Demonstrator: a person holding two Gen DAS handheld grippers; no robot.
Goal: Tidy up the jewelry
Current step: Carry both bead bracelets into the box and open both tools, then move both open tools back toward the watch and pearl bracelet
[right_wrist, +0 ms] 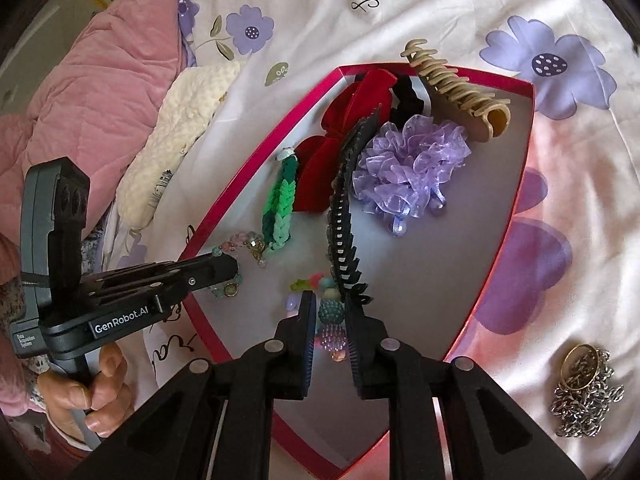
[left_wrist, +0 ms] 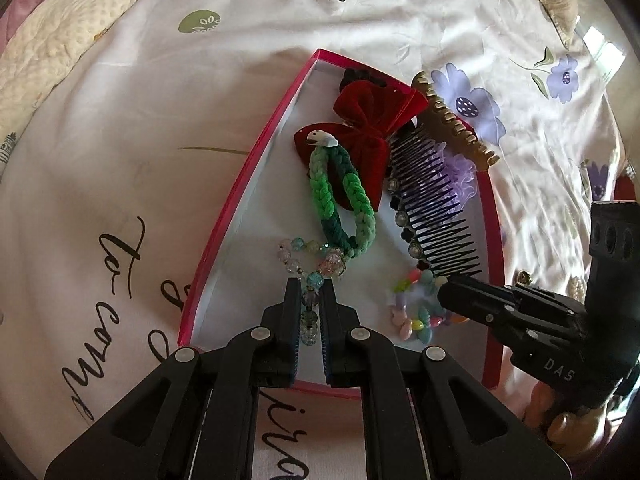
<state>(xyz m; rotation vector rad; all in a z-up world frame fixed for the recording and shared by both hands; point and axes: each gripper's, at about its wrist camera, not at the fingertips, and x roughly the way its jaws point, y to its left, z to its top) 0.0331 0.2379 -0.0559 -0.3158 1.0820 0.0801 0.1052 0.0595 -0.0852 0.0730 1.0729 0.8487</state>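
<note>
We log a red-rimmed box (left_wrist: 256, 152) with a white floor, lying on a floral bedsheet (left_wrist: 120, 128). At far left in the right wrist view sit a pink quilt (right_wrist: 80, 80) and a cream knitted cloth (right_wrist: 180, 128).

Left gripper (left_wrist: 311, 286): we see its fingers nearly together, pinching a strand of the glass bead bracelet (left_wrist: 308, 256) over the near left part of the box floor. The beads pass between the pads; the rest of the loop lies just ahead of the tips. In the right wrist view the same gripper (right_wrist: 228, 270) comes in from the left over the box rim.

Just beyond the bracelet lies a green braided band (left_wrist: 344, 200), partly on top of a red velvet bow (left_wrist: 372, 120). Right of these, a dark toothed comb (left_wrist: 432, 204) runs lengthwise through the box. A black scrunchie (right_wrist: 408, 96) sits behind the bow at the far end. A lilac ruffled scrunchie (right_wrist: 408, 164) rests right of the comb, and a tan claw clip (right_wrist: 460, 88) leans across the far right rim.

Right gripper (right_wrist: 330, 306): we note its fingers slightly apart, closed around the pastel bead bracelet (right_wrist: 332, 316) at the near end of the comb, inside the box. The left wrist view shows this gripper (left_wrist: 444, 292) touching the same beads (left_wrist: 416, 312).

Outside the box, far right on the sheet: a silver chain (right_wrist: 584, 400) with a gold ring (right_wrist: 580, 364) on it.
</note>
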